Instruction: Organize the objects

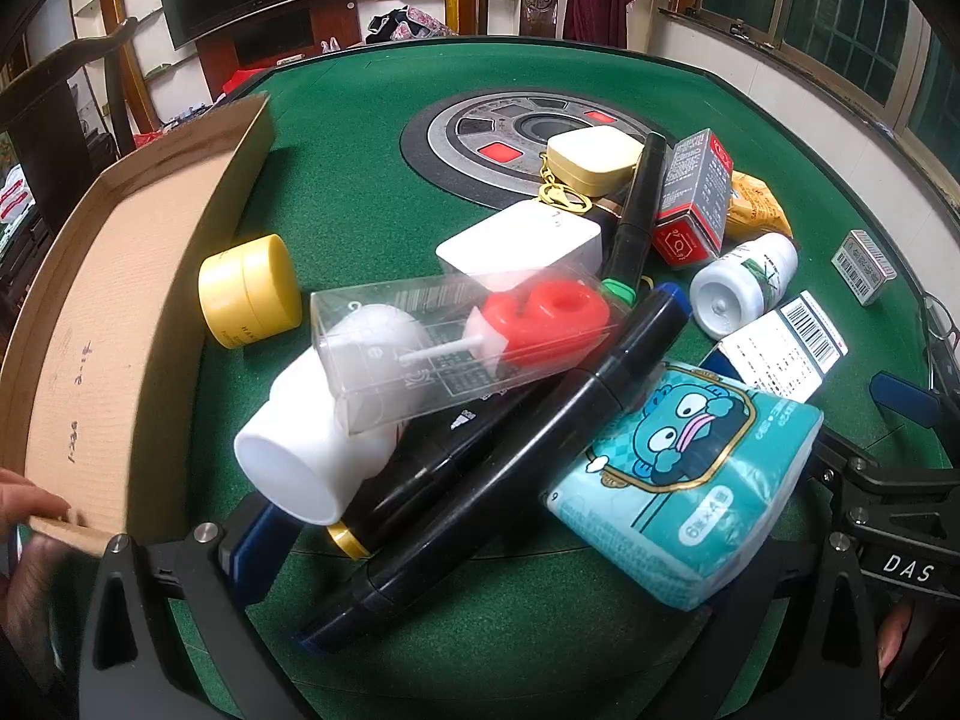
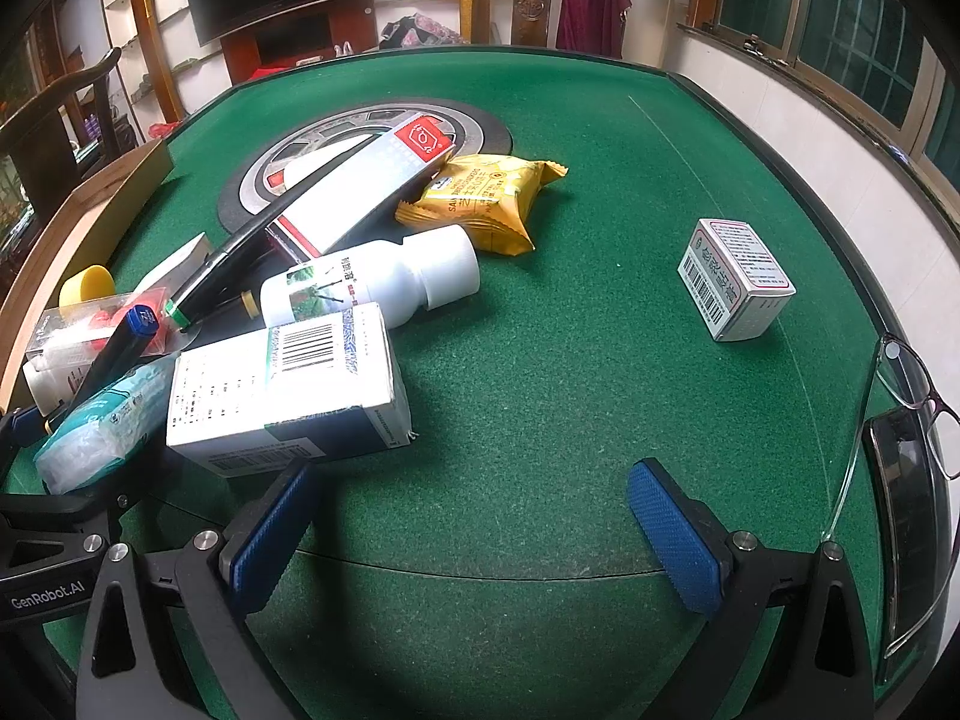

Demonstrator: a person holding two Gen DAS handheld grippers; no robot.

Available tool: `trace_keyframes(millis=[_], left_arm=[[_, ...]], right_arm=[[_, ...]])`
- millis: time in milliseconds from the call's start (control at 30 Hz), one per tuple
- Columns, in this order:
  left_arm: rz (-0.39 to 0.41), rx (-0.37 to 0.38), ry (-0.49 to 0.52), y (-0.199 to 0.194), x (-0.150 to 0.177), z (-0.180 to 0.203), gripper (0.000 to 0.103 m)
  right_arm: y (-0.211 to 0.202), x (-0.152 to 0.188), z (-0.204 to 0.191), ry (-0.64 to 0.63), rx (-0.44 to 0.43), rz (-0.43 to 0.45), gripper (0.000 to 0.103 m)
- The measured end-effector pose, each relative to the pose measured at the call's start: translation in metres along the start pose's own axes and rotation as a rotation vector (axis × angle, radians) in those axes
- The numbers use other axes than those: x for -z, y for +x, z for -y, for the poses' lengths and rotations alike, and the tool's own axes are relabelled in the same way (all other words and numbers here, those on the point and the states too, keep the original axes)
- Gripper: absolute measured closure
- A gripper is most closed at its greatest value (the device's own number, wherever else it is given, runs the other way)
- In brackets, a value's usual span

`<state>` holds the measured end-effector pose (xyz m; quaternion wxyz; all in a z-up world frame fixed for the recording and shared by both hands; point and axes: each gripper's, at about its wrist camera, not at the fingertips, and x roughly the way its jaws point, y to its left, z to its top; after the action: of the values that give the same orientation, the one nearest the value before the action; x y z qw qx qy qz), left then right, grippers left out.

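Observation:
A heap of small items lies on the green felt table. In it are a clear case with a red candle, a white bottle, two black markers, a teal tissue pack and a yellow jar. My left gripper is open low at the near side of the heap. The markers and tissue pack lie over the gap and hide its right finger. My right gripper is open over bare felt, just right of a white barcode box.
An open cardboard box stands at the left, with a hand at its near corner. A small grey box sits alone at the right. A yellow snack packet lies behind the heap, and glasses rest on the right rim.

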<state>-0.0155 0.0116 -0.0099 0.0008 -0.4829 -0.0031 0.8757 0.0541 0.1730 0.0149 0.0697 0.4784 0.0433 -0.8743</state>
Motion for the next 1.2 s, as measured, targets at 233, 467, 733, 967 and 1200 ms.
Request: trace_keyframes(millis=[233,467,733,967,1200], left_arm=[[0.000,0.000,0.000,0.000,0.000,0.000,0.000],[0.000,0.000,0.000,0.000,0.000,0.000,0.000],[0.000,0.000,-0.001,-0.007,0.001,-0.003,0.000],[0.049,0.137,0.068,-0.035,0.007,-0.027,0.000],[0.106,0.226,0.185,-0.070,0.018,-0.049,0.034]], right_arm=[[0.000,0.000,0.000,0.000,0.000,0.000,0.000],[0.000,0.000,0.000,0.000,0.000,0.000,0.000],[-0.001,0.000,0.000,-0.002,-0.002,0.000,0.000],[-0.007,0.003,0.004,0.024,-0.077,0.029,0.000],[-0.009,0.001,0.002,0.031,-0.101,0.033,0.000]])
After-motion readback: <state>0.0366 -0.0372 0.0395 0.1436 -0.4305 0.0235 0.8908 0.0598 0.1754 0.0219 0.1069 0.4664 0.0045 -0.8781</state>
